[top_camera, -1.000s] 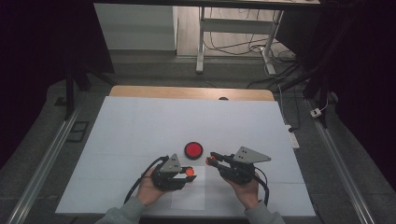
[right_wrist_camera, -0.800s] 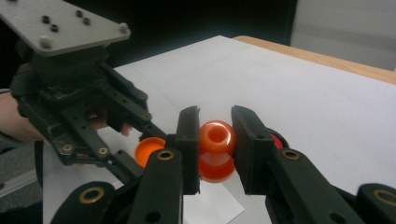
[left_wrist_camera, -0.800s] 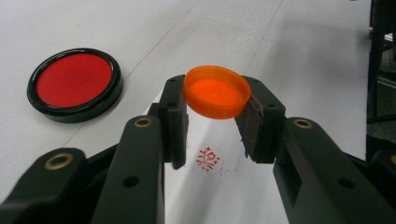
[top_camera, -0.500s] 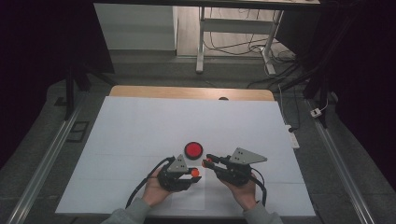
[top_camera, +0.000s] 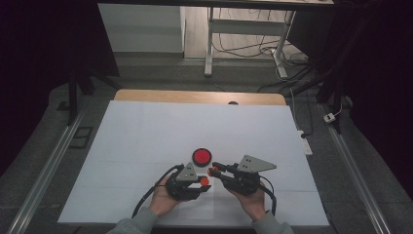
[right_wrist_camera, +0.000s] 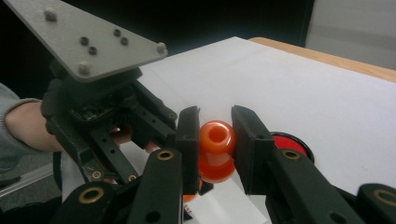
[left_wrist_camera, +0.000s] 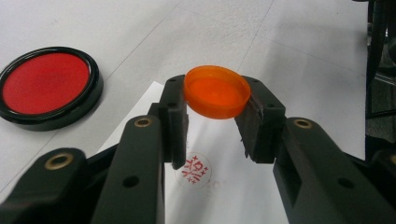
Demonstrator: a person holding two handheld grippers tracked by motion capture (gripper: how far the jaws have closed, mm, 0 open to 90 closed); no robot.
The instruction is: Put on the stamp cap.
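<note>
My left gripper [top_camera: 203, 182] is shut on a shallow orange cap [left_wrist_camera: 216, 92], gripped by its rim between the pads with its hollow side up. My right gripper [top_camera: 214, 170] is shut on an orange knob-shaped stamp [right_wrist_camera: 216, 149], pinched at its narrow waist. The two grippers meet tip to tip near the table's front, the stamp [top_camera: 213, 170] just above and right of the cap [top_camera: 204, 181]. A round red ink pad [top_camera: 201, 156] in a black rim lies just beyond them. Under the left jaws lies a white paper slip with a red stamp mark [left_wrist_camera: 193, 170].
A white sheet [top_camera: 146, 131] covers the table, with a wooden edge [top_camera: 195, 96] at the far side. The left gripper's grey plate [right_wrist_camera: 88, 42] fills the left of the right gripper view. Metal rails [top_camera: 48, 165] run along both sides of the table.
The two grippers have drawn slightly closer together, the cap shifting a little right and the stamp a little left. Both grips are unchanged.
</note>
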